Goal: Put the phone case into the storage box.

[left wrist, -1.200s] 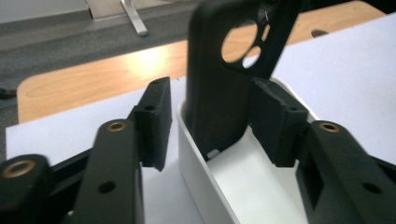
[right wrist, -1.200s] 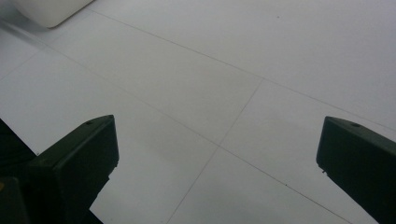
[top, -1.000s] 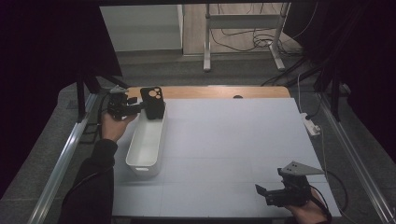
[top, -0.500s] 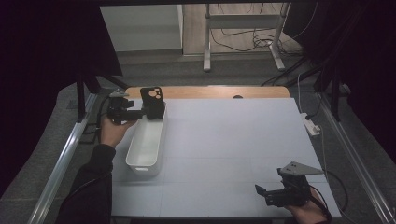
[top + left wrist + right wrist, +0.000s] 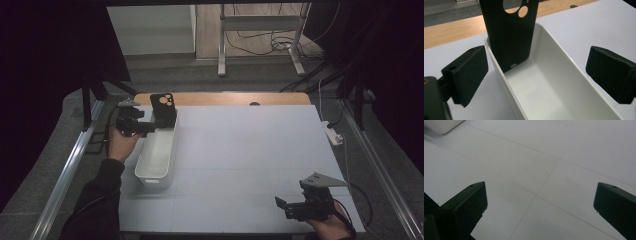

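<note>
A black phone case stands upright in the far end of a long white tub at the table's left, leaning on the end wall. My left gripper sits just left of the tub, pointing at the case. Its jaws have just been opening and now stand open. In the left gripper view the case rises beyond the two pads, untouched, with the tub's inner wall below my left gripper. My right gripper hovers open near the front right corner, nothing in it.
A wooden strip runs along the table's far edge. A white power strip lies at the right edge. Metal rails flank both sides. The tub's corner shows far off in the right gripper view.
The left gripper's jaws have spread apart and let go of the phone case, and the hand has drawn slightly back. The case stays standing in the tub. The right gripper has not moved.
</note>
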`<state>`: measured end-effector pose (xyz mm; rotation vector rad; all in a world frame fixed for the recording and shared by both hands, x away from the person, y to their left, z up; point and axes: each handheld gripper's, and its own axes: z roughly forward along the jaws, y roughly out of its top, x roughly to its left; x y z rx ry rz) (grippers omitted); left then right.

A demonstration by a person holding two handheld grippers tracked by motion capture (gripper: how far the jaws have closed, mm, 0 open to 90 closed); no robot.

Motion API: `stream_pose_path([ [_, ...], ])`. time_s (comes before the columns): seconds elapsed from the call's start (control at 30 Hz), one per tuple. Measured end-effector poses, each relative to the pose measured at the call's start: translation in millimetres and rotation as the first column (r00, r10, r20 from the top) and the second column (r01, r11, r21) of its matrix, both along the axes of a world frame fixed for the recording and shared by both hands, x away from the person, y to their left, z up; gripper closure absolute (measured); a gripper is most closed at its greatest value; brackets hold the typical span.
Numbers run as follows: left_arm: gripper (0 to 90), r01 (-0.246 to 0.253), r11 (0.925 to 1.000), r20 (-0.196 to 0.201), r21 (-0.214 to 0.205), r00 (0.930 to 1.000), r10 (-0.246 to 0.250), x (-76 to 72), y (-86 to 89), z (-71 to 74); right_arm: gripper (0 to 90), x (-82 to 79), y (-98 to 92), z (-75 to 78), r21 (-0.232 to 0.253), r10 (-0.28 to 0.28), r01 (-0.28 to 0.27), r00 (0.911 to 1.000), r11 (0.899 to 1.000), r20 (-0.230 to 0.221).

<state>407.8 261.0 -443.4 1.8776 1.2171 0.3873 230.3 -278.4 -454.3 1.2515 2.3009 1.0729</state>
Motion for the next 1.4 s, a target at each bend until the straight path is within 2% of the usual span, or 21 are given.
stream_pose_path([
  [0.1,2.1,0.001,1.0000,0.002,0.003,1.0000,-0.001,-2.2,-0.6,0.6,0.0,0.2,-0.6,0.0,0.001,-0.003,0.003,1.0000,1.000,0.001],
  [0.3,0.7,0.013,0.9997,0.031,-0.022,0.9994,-0.012,-12.7,1.8,3.9,0.0,0.2,-0.5,0.1,0.002,-0.006,0.006,1.0000,1.000,0.000],
  [0.43,0.7,0.027,0.9996,0.043,0.007,0.9987,-0.028,-19.0,1.5,5.7,0.0,0.0,0.0,0.1,0.000,-0.007,0.007,1.0000,1.000,0.001],
  [0.67,0.9,0.064,0.9977,0.067,-0.023,0.9958,-0.062,-31.0,1.4,11.0,0.0,-0.1,1.0,-0.1,-0.005,0.008,-0.008,1.0000,1.000,0.003],
  [0.9,1.1,0.080,0.9962,0.063,-0.033,0.9950,-0.078,-41.4,0.6,13.0,0.0,-0.5,1.8,-0.2,-0.011,0.022,-0.022,0.9998,1.000,0.005],
  [1.03,1.0,0.085,0.9948,0.066,-0.056,0.9945,-0.081,-47.8,1.5,13.0,0.0,-0.6,1.6,-0.1,-0.008,0.019,-0.019,0.9998,1.000,0.003],
  [1.13,0.5,0.087,0.9948,0.083,-0.051,0.9931,-0.083,-54.8,1.2,14.0,0.0,-0.9,1.6,0.1,-0.010,0.020,-0.020,0.9998,1.000,0.004],
  [1.4,0.0,0.102,0.9937,0.083,-0.047,0.9917,-0.098,-71.6,-2.2,15.3,0.0,-0.7,2.8,-0.3,-0.020,0.023,-0.023,0.9997,1.000,0.002],
])
